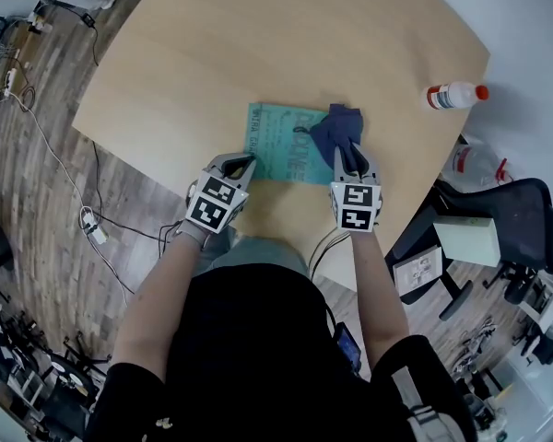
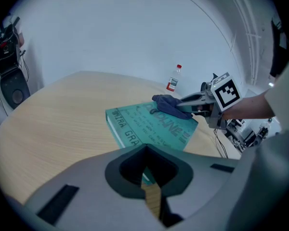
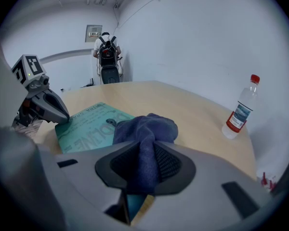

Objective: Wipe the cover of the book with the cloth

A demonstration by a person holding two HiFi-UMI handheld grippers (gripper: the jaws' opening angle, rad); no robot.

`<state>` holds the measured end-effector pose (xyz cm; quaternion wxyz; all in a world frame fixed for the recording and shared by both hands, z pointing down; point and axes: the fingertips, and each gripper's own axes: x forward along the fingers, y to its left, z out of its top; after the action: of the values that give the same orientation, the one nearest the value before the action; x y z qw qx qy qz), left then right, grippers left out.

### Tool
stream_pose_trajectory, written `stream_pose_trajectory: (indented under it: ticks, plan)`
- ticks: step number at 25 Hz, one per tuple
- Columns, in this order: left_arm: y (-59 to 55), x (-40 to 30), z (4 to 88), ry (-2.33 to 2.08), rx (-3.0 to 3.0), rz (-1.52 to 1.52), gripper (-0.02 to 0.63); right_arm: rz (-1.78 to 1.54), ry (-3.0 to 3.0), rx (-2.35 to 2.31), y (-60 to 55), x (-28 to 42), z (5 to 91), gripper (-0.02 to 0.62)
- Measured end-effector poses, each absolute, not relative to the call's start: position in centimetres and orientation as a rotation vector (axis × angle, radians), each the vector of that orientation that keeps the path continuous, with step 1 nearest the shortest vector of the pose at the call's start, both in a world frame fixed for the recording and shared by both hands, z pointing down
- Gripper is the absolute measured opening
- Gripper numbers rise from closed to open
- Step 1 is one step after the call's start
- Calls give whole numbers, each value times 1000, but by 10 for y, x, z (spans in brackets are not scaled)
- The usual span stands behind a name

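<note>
Head view: right claw (image 1: 351, 155) grips blue cloth (image 1: 336, 123) on teal book (image 1: 276, 142); left claw (image 1: 248, 162) closed

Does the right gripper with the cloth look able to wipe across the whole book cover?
Likely mostly: the book lies bare beside the cloth the right gripper holds; only the corner at the left gripper looks blocked.

White walls (image 2: 111, 32), wood-plank floor (image 1: 37, 210), pale round table (image 1: 258, 44), black office chair (image 1: 525, 210).

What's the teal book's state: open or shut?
Shut. The teal paperback book lies flat on the light wooden table, printed cover up, page edge closed beneath it in the left gripper view.
</note>
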<state>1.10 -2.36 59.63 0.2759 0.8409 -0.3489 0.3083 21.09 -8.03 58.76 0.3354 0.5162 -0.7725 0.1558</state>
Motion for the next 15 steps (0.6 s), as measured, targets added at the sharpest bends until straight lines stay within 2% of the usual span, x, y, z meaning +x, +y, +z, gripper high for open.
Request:
stream_pose_trajectory:
  ticks: [15]
  plan:
    - [-25,16,595,-907,2298,799,20,494,-2025,1184,-74,150,597,97]
